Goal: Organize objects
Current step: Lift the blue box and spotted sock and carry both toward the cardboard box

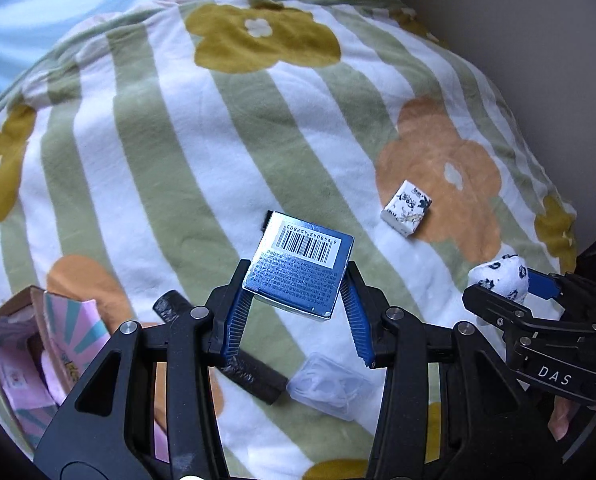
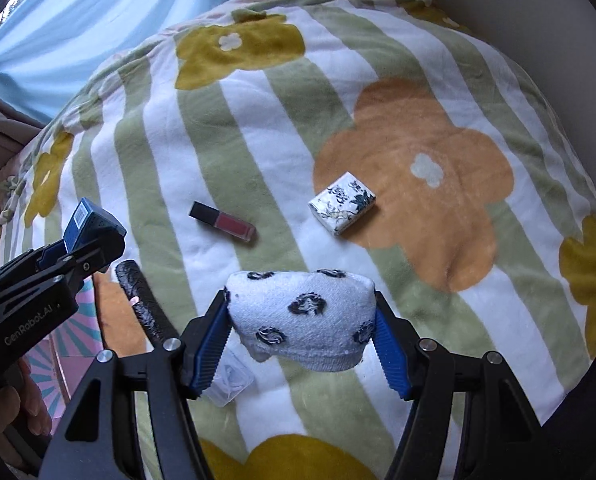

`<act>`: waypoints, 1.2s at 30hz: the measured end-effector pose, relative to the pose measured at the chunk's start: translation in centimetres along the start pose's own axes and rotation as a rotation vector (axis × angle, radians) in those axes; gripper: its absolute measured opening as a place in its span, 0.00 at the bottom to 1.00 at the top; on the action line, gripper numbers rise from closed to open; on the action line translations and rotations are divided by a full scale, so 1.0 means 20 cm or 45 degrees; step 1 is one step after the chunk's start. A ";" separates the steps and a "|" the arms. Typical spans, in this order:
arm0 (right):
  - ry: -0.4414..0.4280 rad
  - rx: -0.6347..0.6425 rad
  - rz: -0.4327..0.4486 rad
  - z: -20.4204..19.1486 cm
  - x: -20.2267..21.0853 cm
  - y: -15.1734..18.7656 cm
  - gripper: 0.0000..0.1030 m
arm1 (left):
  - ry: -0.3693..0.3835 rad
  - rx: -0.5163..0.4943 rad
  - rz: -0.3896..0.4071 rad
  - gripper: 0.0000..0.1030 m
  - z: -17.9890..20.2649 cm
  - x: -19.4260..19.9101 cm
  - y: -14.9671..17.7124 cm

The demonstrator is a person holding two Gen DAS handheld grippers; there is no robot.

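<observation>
My left gripper point(image 1: 298, 280) is shut on a small blue box point(image 1: 300, 264) with a barcode, held above the blanket; the same blue box point(image 2: 87, 220) shows at the left of the right wrist view. My right gripper point(image 2: 302, 312) is shut on a rolled white sock point(image 2: 302, 316) with dark prints, which also appears in the left wrist view as the white sock point(image 1: 498, 276) at the right. On the blanket lie a red lip gloss tube point(image 2: 222, 222), a white floral box point(image 2: 342, 208), a clear plastic case point(image 1: 328, 388) and a black stick point(image 1: 253, 372).
A striped green and white blanket point(image 1: 145, 152) with big flowers covers the bed. An open cardboard box point(image 1: 29, 360) with pink contents stands at the lower left. A pale wall point(image 1: 538, 40) runs along the right. A hand point(image 2: 21, 400) holds the left gripper's handle.
</observation>
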State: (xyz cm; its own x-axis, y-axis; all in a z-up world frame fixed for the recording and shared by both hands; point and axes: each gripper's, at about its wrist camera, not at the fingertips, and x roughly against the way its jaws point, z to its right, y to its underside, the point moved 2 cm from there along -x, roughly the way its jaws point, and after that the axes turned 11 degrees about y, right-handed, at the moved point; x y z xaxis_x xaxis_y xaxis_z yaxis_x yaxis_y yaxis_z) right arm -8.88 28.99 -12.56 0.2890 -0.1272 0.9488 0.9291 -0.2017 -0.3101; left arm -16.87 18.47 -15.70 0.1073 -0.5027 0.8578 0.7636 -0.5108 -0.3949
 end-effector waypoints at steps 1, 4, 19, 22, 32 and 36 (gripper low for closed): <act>-0.011 0.024 0.012 -0.02 0.04 0.00 0.61 | -0.007 0.018 0.021 0.39 0.00 0.06 0.01; -0.041 0.101 0.048 -0.06 0.14 -0.01 0.61 | -0.033 0.077 0.076 0.39 -0.01 0.25 0.05; -0.163 0.442 0.106 -0.22 0.51 0.22 0.61 | -0.206 0.375 0.261 0.39 0.05 0.91 0.54; -0.178 0.461 0.105 -0.23 0.54 0.26 0.61 | -0.219 0.431 0.281 0.39 0.05 0.95 0.64; -0.243 0.585 0.179 -0.40 0.64 0.26 0.61 | -0.286 0.543 0.354 0.39 0.00 1.10 0.81; -0.283 0.660 0.196 -0.53 0.67 0.25 0.61 | -0.319 0.591 0.386 0.39 -0.07 1.16 0.85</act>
State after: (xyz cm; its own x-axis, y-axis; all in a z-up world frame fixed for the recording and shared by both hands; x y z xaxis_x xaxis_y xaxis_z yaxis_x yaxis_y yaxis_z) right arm -2.81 16.03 -1.96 0.4193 0.1006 0.9023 0.8480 0.3115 -0.4288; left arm -2.31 -2.78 -2.89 0.4670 -0.3701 0.8031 0.8674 0.0153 -0.4974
